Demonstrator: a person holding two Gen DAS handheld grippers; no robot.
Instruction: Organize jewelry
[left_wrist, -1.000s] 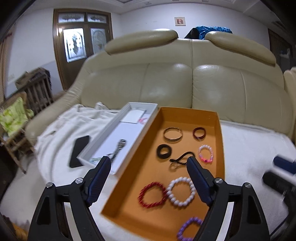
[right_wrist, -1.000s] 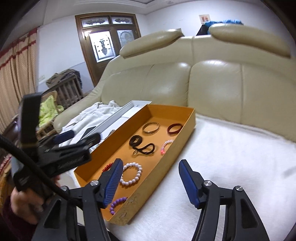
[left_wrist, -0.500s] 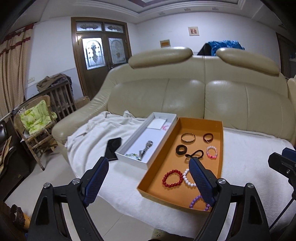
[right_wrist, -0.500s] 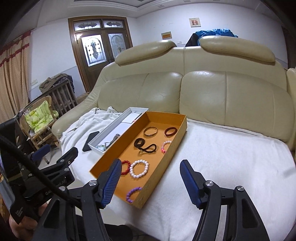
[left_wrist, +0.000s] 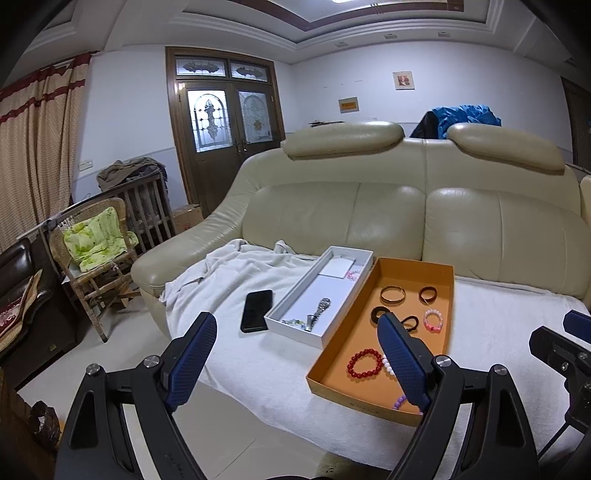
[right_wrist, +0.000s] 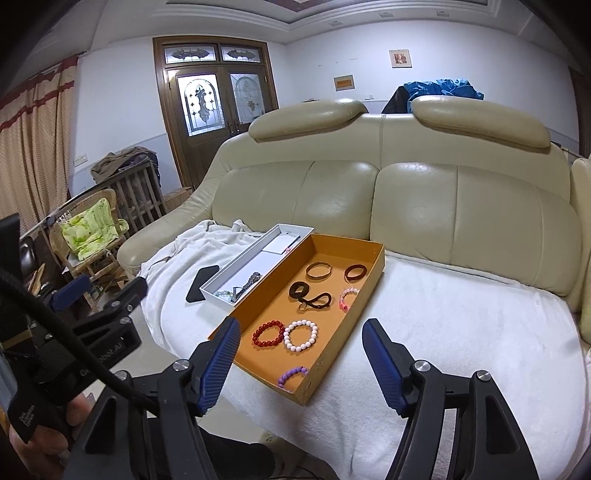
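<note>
An orange tray (left_wrist: 354, 343) (right_wrist: 269, 310) lies on the white blanket on the sofa. In it are a red bead bracelet (right_wrist: 268, 333), a white bead bracelet (right_wrist: 300, 335), a purple one (right_wrist: 291, 374), a pink one (right_wrist: 347, 297), a gold bangle (right_wrist: 318, 270), a dark ring (right_wrist: 355, 272) and black bands (right_wrist: 300, 289). A white box (left_wrist: 314, 295) beside the tray holds a watch (left_wrist: 320, 308). My left gripper (left_wrist: 295, 317) hangs open and empty in front of the sofa. My right gripper (right_wrist: 302, 322) is empty too, its jaws opening, back from the tray.
A black phone (left_wrist: 256, 310) lies on the blanket (left_wrist: 236, 280) left of the white box. A wicker chair (left_wrist: 92, 258) with a green cushion and a wooden crib (left_wrist: 144, 203) stand at the left. Tiled floor (left_wrist: 229, 435) runs below the sofa's front edge.
Both grippers have drawn back and upward from the tray, which now looks smaller and farther. The sofa's front edge and the floor have come into view. Both stay empty.
</note>
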